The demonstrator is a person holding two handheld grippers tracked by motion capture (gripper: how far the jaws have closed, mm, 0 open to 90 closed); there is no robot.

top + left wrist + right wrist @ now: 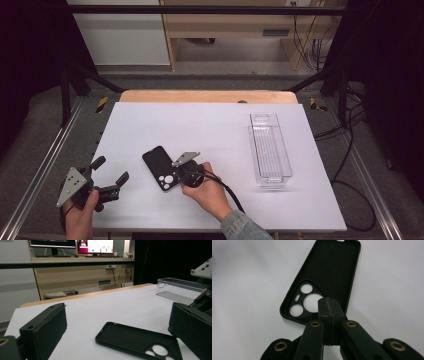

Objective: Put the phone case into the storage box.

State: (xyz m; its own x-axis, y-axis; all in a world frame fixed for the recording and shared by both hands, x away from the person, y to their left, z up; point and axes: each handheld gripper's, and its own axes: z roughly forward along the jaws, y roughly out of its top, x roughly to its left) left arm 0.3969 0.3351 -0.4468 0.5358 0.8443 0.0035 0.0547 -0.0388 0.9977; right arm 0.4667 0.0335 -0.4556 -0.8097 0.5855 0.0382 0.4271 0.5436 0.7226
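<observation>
A black phone case (160, 167) lies inside-up on the white table, with its camera cut-outs toward the person. In the right gripper view the case (329, 272) stretches away from my right gripper (329, 306). Its jaws are pressed together, tips over the cut-out end of the case, and I cannot tell if they touch it. A hand holds that right gripper (176, 176) just right of the case. My left gripper (110, 170) is held open at the table's front left, apart from the case. Its view shows the case (132, 340) lying between its spread jaws, farther off.
A clear plastic tray (270, 150) stands lengthwise on the right side of the white table sheet (200, 125), also seen as the clear tray (180, 287) at the far right. Black frame rails run along both sides. Cables trail off to the right.
</observation>
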